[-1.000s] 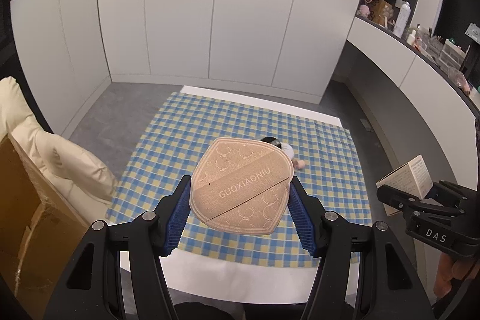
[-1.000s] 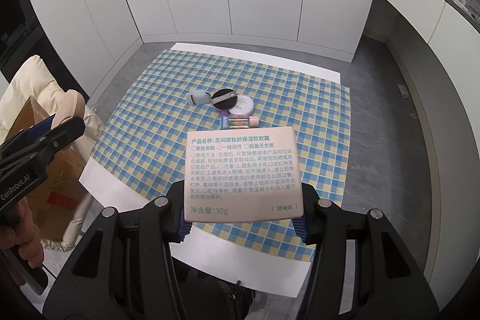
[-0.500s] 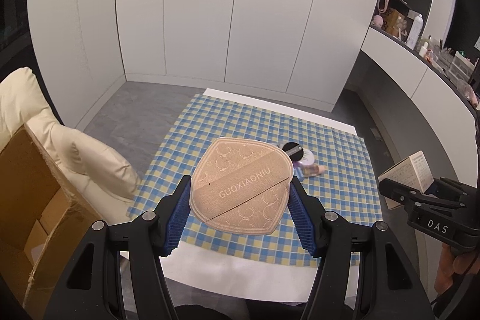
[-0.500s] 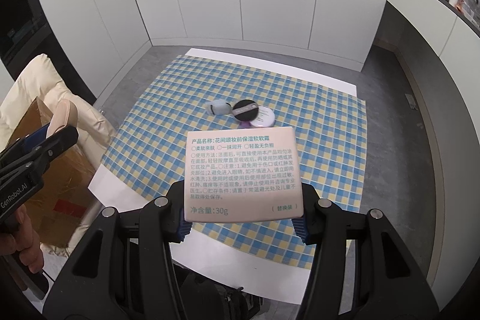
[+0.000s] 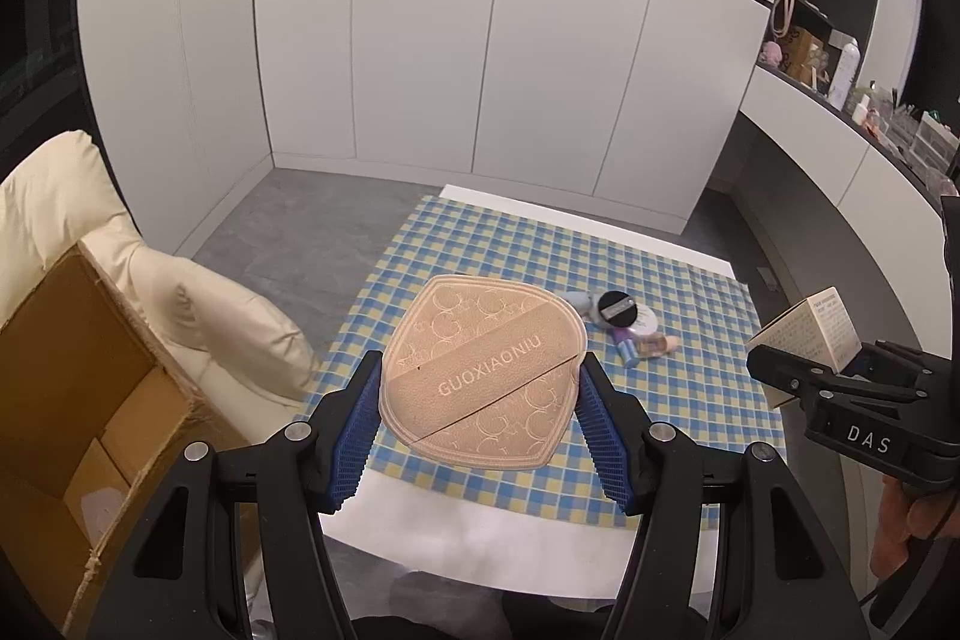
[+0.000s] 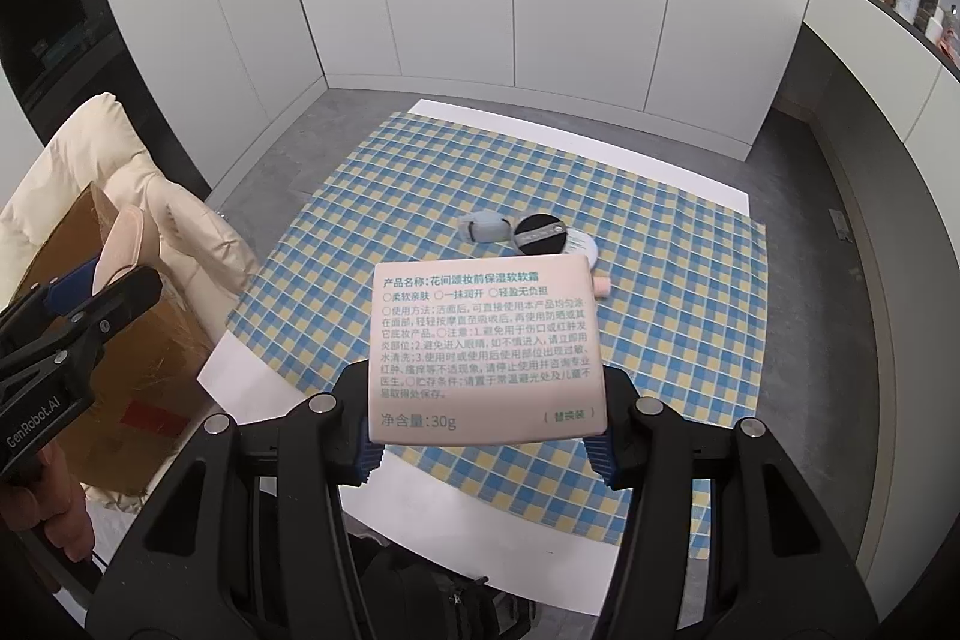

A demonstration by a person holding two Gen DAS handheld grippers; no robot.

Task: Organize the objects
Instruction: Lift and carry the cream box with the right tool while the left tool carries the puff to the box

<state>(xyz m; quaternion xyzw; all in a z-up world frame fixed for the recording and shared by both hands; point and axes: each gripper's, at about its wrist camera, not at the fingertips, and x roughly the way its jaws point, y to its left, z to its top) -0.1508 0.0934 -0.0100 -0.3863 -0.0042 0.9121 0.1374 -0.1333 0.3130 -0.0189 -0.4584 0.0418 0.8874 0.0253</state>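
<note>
Puff (image 5: 483,369) clamped between left jaws, box (image 6: 487,355) between right

One powder puff (image 5: 483,370), one printed box (image 6: 487,352), one cardboard carton (image 5: 78,400), perhaps five small cosmetics (image 5: 621,319) on the cloth.

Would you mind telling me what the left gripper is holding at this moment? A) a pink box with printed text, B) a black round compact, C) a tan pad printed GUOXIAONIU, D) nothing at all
C: the left gripper has its blue pads pressed on either side of the tan pad, while the pink box sits in the right gripper.
</note>
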